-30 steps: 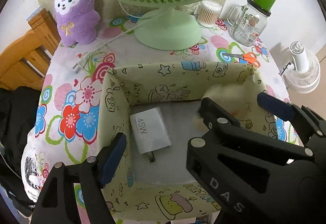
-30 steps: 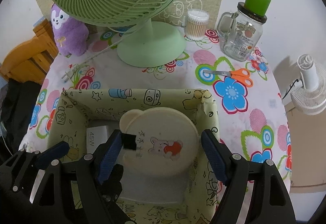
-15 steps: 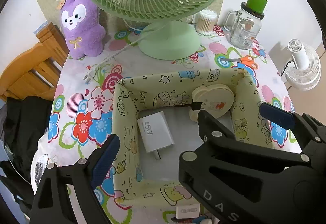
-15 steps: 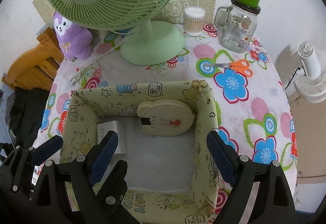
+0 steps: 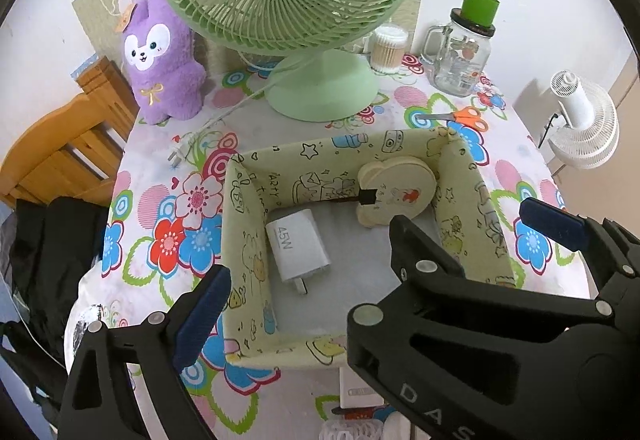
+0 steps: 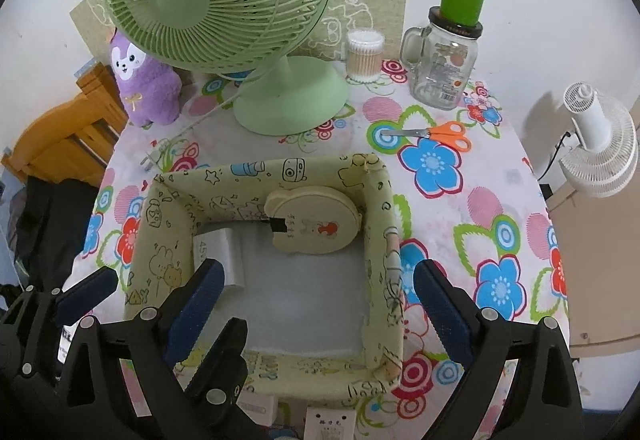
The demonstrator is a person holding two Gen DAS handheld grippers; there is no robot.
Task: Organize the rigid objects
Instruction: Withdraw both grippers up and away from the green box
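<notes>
Cream plastic, round and bear-eared, the compact (image 6: 314,223) carries a small cartoon print and black tab, leaning inside the fabric bin (image 6: 376,272) ahead of the right gripper (image 6: 316,304). Its fingers (image 6: 440,304) stand apart, empty. The left gripper (image 5: 296,260) also gapes wide, a white charger (image 5: 297,245) between its fingers.

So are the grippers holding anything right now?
No. The left gripper and right gripper are both open and empty; the cream compact lies in the fabric box.

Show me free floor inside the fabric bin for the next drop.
Free: near half of the fabric bin, between charger and right wall. Far right corner is crowded by the round bear case; far left holds the charger.
</notes>
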